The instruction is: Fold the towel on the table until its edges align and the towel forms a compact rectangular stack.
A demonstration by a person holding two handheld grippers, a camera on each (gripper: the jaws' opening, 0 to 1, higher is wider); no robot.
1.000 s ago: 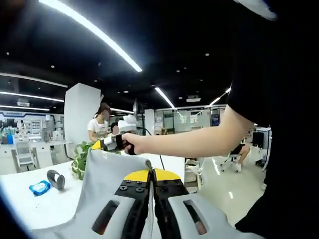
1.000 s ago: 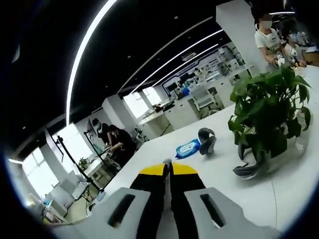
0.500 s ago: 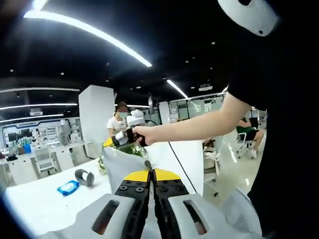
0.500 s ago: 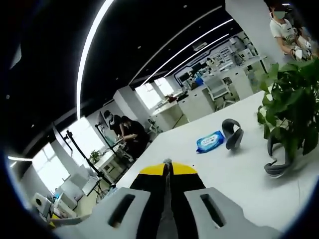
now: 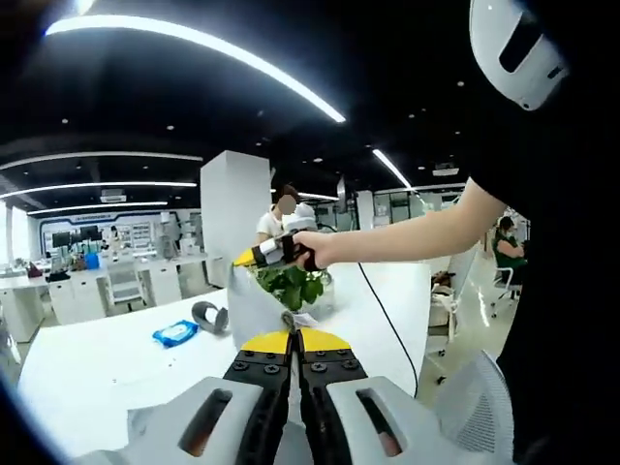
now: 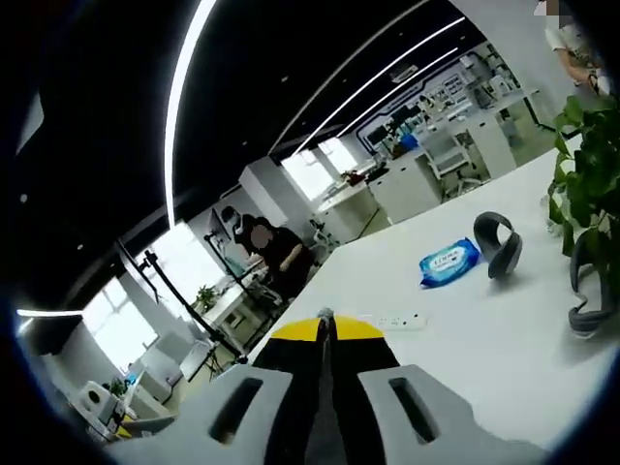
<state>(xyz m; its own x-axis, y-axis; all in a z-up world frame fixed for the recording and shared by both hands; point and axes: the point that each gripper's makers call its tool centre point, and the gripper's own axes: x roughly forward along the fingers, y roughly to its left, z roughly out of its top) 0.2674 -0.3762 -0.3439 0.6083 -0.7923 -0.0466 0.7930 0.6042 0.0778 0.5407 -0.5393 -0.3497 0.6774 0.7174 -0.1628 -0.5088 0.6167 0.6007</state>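
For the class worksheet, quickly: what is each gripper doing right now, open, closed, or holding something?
Left gripper: closed on the grey towel.
Right gripper: closed, pinching a thin edge, apparently the towel.

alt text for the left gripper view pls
The left tool, jaws shut on the grey towel, lifts it above a white table. The right tool holds another corner higher up, before a potted plant.

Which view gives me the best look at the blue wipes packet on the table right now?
The right gripper view: the blue wipes packet lies unobstructed on the white table, beside a grey band, with its label face visible. In the left gripper view the packet appears smaller, lower left of the lifted towel.
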